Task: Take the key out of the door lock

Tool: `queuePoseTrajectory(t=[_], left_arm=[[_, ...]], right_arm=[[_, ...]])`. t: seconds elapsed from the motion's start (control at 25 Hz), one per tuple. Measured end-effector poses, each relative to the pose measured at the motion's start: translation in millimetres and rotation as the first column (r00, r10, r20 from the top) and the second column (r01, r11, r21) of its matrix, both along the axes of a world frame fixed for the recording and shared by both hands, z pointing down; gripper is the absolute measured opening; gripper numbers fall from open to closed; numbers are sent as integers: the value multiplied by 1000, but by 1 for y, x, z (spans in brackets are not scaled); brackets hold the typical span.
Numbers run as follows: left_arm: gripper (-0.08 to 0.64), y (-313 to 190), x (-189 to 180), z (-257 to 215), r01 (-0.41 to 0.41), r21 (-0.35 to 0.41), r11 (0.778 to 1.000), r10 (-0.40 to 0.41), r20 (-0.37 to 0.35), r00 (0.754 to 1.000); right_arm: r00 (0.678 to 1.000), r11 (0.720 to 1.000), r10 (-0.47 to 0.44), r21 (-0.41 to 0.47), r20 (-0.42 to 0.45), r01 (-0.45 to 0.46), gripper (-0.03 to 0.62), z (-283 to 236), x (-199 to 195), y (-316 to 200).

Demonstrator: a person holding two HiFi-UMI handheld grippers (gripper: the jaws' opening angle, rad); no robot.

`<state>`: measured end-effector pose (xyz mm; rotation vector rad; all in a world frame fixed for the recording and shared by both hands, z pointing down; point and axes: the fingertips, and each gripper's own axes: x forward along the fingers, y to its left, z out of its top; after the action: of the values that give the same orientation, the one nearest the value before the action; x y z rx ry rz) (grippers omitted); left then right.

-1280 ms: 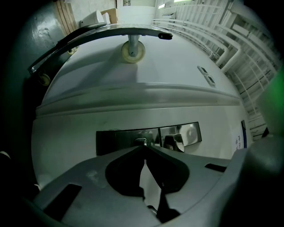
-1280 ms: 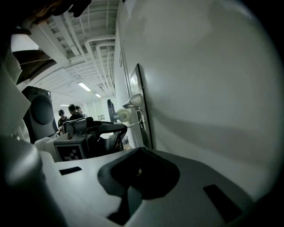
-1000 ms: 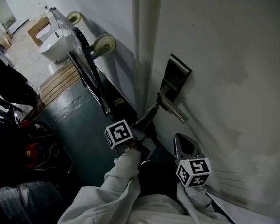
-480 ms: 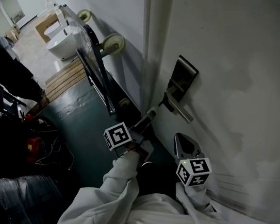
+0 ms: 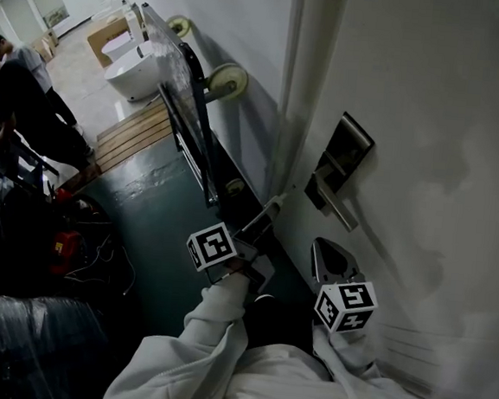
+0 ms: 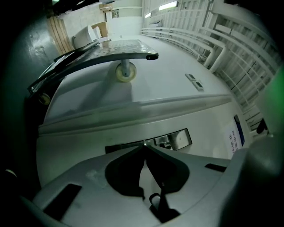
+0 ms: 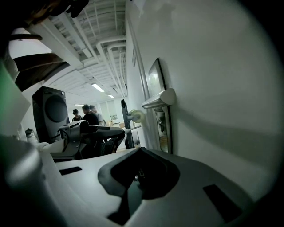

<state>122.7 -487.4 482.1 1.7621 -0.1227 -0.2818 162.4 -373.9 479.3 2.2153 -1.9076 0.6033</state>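
Observation:
The white door [image 5: 430,123] fills the right of the head view, with its metal lock plate [image 5: 347,159] and lever handle [image 5: 340,207]. My left gripper [image 5: 277,205] points at the door edge, below and left of the handle and a short way off the lock. Its jaws are shut, and a small metal piece at the tips [image 6: 143,143] looks like the key. Past those tips the lock plate [image 6: 175,139] shows. My right gripper [image 5: 319,242] hangs shut and empty below the handle. In the right gripper view the handle [image 7: 159,98] sticks out of the plate [image 7: 156,84].
A hand trolley with cream wheels [image 5: 228,78] leans on the wall left of the door. Behind it are a white basin [image 5: 139,72] and wooden slats [image 5: 132,132]. People [image 5: 20,96] stand at far left, with red gear [image 5: 65,246] and a plastic-wrapped bundle [image 5: 12,339] on the dark floor.
My left gripper's tips were at the lock under the handle; now they stand clear of it, drawn back. The view has swung, so the door hardware sits further right. The right gripper has hardly moved.

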Motion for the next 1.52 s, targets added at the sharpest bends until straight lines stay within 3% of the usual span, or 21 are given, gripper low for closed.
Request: queuePoseTrajectory(t=[0.2,0.36,0.52,0.68,0.92,1.0,1.08,1.16,1.52], left_arm=[[26,-5,-13,-1,29,143,989,-43,97,994],[26,-9,-25,-10,39,330,943,-101,173,980],[25,-8,-37,-22,12,505,863,-157,246,956],[26,-6,-50,-28,-14,615,789,-205,285,936],[25,-2,-69,-32,-73,787,613,-341,347,874],[26,3,-74,-32,-92,820,564,-374,354,857],[26,9,-78,-31,-111,841,530,-396,360,845],[26,13,-80,-30,-119,847,518,-406,365,838],[26,23,-84,-24,-124,841,527,-400,374,837]], right_arm=[[999,999,-38,11,-12,38,51,-3,-5,-9],[998,998,-57,23,-14,58,52,-6,-7,-12],[997,996,-76,39,-13,76,52,-9,-10,-15],[995,993,-102,57,-17,103,52,-14,-12,-17],[993,988,-119,94,-29,121,51,-24,-14,-20],[992,987,-121,105,-28,124,52,-26,-14,-20],[992,986,-120,115,-29,123,51,-28,-14,-20],[993,985,-116,122,-30,119,51,-31,-13,-19],[997,989,-77,127,-25,80,51,-31,-10,-11]])
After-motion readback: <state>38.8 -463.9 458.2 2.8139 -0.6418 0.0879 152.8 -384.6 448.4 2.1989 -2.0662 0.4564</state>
